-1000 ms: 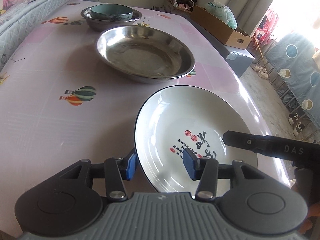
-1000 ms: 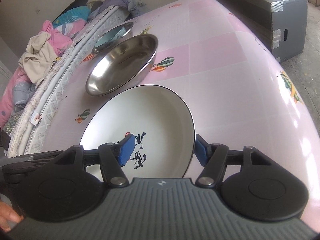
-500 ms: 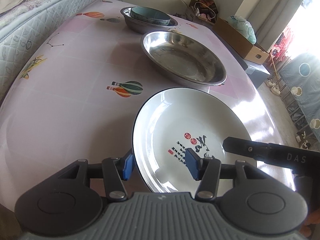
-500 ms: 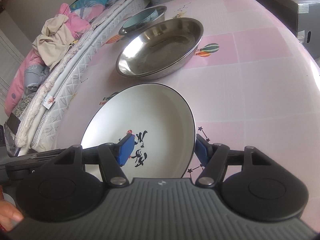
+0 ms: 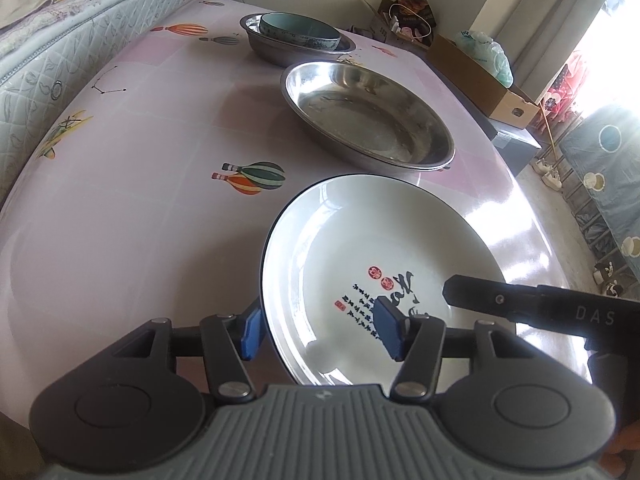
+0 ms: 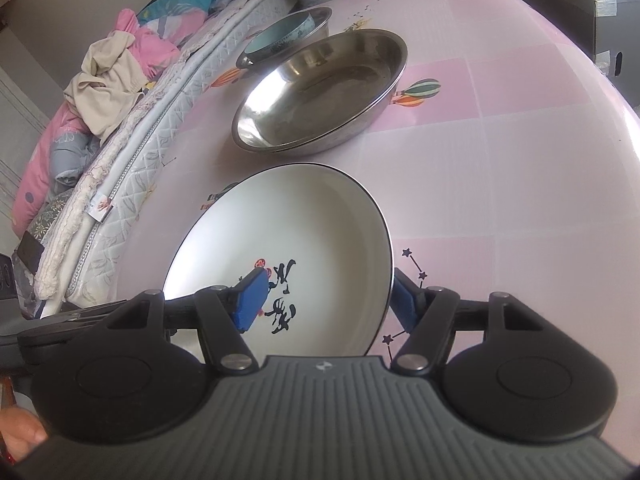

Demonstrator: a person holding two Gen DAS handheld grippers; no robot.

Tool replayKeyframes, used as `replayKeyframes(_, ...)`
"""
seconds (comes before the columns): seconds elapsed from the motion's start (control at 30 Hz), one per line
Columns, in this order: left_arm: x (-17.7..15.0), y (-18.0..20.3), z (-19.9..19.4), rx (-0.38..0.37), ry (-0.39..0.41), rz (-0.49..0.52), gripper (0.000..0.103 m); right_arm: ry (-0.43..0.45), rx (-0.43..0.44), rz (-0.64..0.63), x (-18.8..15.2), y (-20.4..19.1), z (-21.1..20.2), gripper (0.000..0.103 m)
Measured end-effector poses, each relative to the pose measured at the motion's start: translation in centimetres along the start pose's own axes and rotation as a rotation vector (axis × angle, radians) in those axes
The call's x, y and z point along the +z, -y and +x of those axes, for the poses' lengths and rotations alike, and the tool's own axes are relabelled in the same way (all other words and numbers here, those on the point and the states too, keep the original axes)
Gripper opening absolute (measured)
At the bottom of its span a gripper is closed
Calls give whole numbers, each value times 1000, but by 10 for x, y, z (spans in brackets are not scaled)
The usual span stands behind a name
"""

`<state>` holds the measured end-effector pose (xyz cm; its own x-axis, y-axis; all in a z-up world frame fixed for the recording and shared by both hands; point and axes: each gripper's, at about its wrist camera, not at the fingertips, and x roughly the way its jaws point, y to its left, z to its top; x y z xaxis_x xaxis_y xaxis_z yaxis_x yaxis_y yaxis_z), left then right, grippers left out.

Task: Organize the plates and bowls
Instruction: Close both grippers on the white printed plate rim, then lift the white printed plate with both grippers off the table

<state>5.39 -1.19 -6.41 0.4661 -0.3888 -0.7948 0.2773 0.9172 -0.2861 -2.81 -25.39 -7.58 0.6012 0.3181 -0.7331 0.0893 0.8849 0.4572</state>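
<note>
Centrally, a white plate with a dark rim and black and red writing is straddled at opposite edges by two hand-held grippers above a pink table printed with hot-air balloons. Left gripper: one blue pad outside the plate's rim, the other over the plate's inner face; its jaws have just been opening with the rim between them, and the pads stand spread, not visibly pressing. Right gripper: likewise set over the opposite rim, one pad above the writing, the other outside and partly hidden behind the edge; whether its pads press on the plate cannot be told. From the left wrist view, a black arm of the right gripper reaches over the plate's right side. Beyond the plate, near but apart from it, lies a wide steel basin; farther back a second steel basin holds a teal bowl. A quilted mattress borders the table on one side, with heaped clothes on it; a cardboard box stands beyond the table's far side
</note>
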Motion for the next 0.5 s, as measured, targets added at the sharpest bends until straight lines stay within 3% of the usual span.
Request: replayKeyframes(0.5, -1, 6, 3, 16, 7, 14, 63, -1, 36, 29, -1, 8, 1, 66)
